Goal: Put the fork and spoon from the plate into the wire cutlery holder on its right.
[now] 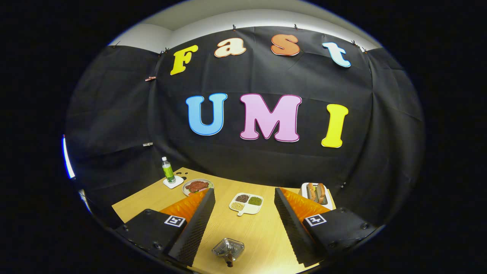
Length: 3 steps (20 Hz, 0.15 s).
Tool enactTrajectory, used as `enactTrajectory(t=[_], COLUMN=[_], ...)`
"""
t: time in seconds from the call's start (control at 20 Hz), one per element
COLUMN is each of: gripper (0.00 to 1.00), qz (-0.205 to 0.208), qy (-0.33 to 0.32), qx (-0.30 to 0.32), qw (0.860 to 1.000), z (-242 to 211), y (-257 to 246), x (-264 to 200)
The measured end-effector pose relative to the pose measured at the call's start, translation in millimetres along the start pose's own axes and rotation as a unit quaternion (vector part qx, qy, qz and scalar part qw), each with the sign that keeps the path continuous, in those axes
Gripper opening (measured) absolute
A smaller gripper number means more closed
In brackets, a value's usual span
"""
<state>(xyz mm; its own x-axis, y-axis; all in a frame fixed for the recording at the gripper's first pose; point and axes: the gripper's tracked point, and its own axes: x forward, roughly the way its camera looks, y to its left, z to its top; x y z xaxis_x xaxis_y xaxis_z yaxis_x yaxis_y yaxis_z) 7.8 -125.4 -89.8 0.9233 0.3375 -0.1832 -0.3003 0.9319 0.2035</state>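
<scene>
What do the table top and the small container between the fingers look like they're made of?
Table top: light wood or wood-look laminate, matte, with faint grain lines. Small container between the open gripper's fingers: clear glass or plastic, glossy, since the table shows through and its rim glints.

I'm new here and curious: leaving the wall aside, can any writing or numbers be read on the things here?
None can be read.
On the bottle: label too small to read.
On the gripper, fingers open and empty: square code marks, no words.
</scene>
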Motion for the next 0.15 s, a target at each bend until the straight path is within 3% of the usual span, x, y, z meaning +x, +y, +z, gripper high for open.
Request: enactTrajectory(t=[0.15], gripper=[0.98], qz=[-0.004], qy=[-0.007], qx=[-0.001], qw=[1.000], z=[3.1], y=[-0.8], x=[-4.1])
